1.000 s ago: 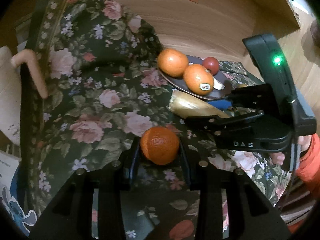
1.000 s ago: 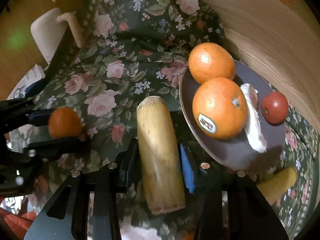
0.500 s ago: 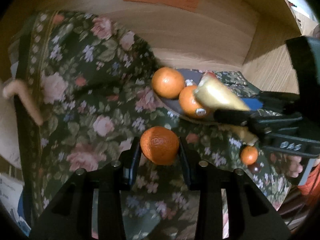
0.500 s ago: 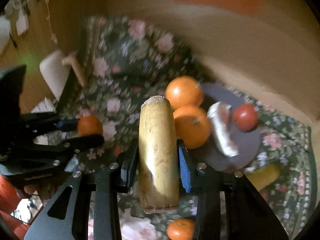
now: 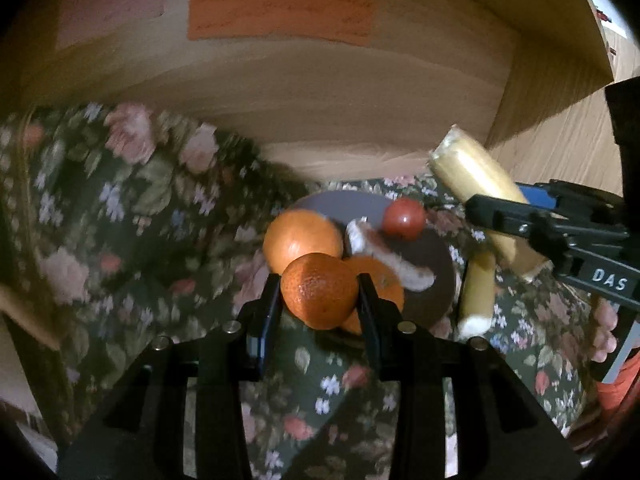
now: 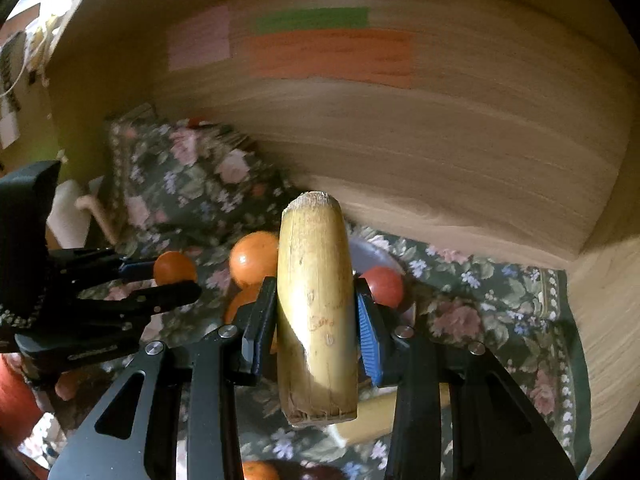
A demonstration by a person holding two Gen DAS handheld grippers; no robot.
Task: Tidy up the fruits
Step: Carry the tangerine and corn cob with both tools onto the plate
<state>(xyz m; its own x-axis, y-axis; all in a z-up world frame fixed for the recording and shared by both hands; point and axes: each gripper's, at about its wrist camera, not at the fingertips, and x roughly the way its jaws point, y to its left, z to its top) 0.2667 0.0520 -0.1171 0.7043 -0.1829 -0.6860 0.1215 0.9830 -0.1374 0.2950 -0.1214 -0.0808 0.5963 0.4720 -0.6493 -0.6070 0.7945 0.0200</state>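
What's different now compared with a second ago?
Both grippers have lifted their fruit off the floral cloth: the left gripper raises the mandarin, the right gripper the banana piece. The plate and its fruit stayed put.

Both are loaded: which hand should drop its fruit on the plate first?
Left, probably. Its hand-held gripper holds the mandarin right at the plate. The right one carries the banana piece higher, off to the side.
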